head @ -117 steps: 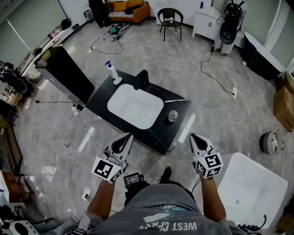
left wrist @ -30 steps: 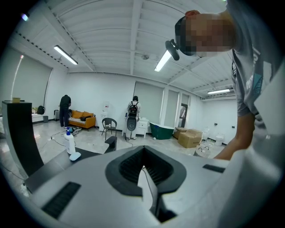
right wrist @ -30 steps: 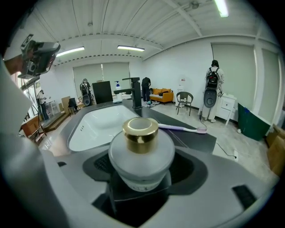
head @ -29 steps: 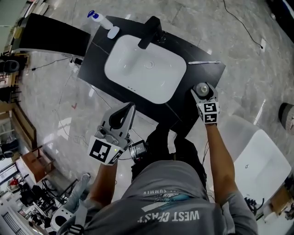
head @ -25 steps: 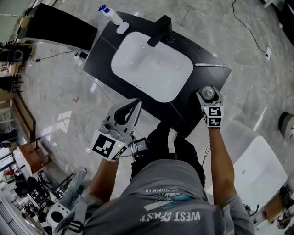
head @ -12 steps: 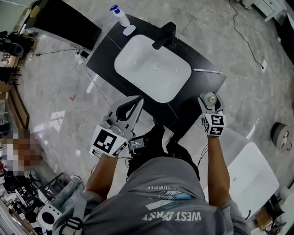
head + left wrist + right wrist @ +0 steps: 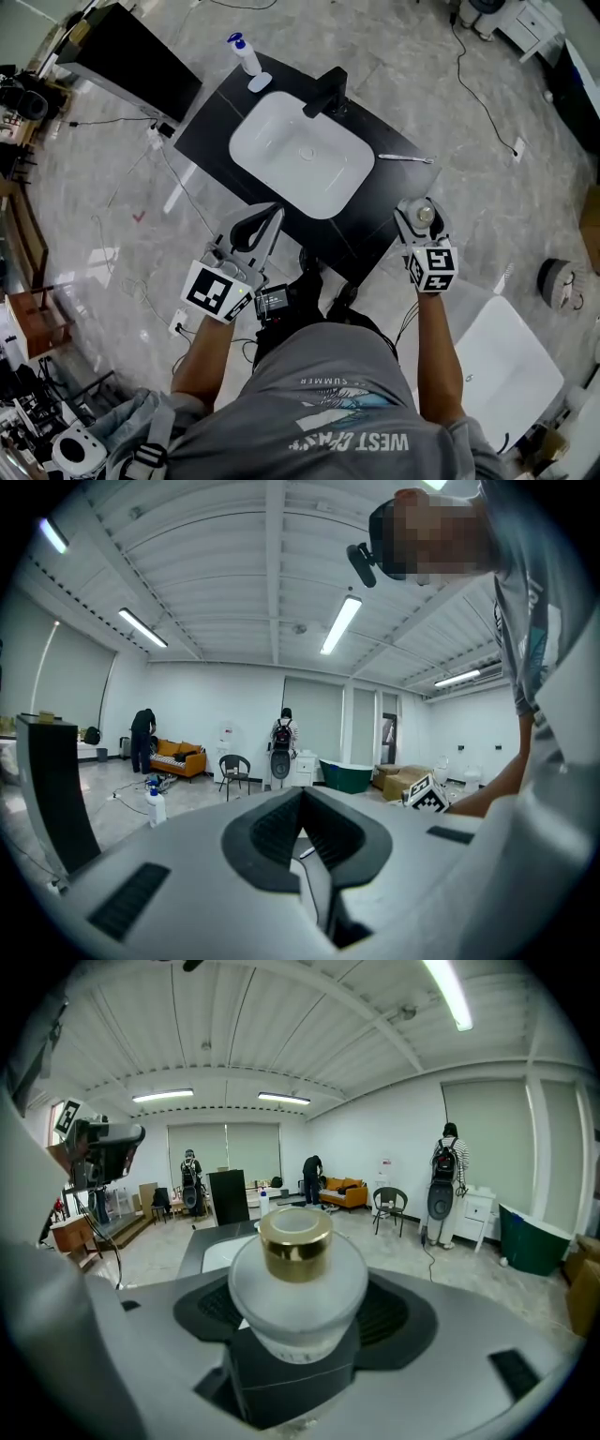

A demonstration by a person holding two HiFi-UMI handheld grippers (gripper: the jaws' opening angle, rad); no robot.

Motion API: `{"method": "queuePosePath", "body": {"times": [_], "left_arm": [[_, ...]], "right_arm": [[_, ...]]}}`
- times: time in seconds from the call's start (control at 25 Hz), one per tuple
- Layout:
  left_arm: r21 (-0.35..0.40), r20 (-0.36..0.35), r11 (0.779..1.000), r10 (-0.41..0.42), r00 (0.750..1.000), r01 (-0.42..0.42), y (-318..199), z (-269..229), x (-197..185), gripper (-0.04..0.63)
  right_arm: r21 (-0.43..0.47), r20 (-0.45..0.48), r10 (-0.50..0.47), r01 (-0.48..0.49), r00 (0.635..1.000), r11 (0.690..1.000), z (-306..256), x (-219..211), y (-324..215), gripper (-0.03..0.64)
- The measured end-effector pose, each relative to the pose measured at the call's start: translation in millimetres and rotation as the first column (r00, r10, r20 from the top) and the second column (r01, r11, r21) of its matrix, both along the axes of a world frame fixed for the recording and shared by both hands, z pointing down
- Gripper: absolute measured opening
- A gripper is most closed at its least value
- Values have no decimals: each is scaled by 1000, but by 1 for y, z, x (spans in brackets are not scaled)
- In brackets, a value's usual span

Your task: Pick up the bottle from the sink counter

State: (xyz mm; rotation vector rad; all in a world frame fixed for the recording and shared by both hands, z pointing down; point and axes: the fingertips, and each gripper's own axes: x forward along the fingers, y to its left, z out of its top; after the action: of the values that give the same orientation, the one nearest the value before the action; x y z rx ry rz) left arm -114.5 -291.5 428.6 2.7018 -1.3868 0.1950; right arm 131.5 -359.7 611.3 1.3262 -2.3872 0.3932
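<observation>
Frosted white and gold-capped, the bottle (image 7: 298,1283) was clamped between the jaws of the right gripper (image 7: 421,217), apparently lifted clear of the sink counter (image 7: 214,127) at its right end. The left gripper (image 7: 302,808) was held aside, jaws together and empty, presumably because it was not needed.

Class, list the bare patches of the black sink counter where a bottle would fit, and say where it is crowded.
Bare: the counter right of the basin, between the slim white stick and the near edge. Tight: the narrow strip before the basin. Crowded: the far left corner, with pump bottle and small white dish; the faucet fills the back.
</observation>
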Motion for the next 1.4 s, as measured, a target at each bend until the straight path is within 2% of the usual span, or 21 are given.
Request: {"method": "queuePosePath", "body": {"times": [0.24,0.68,1.4], "left_arm": [[28,-9,1000,-3,1000,4,9,-7,-3,2],[91,-21,996,-13,1000,15,19,-25,-6,3],[105,-41,994,-8,999,12,18,-27,3,3]], "right_arm": [[24,17,-7,7,1000,1000,-35,-5,7,336],[64,124,-2,-6,992,998,-92,-8,18,336],[60,214,-21,8,977,998,-121,-14,20,336]]}}
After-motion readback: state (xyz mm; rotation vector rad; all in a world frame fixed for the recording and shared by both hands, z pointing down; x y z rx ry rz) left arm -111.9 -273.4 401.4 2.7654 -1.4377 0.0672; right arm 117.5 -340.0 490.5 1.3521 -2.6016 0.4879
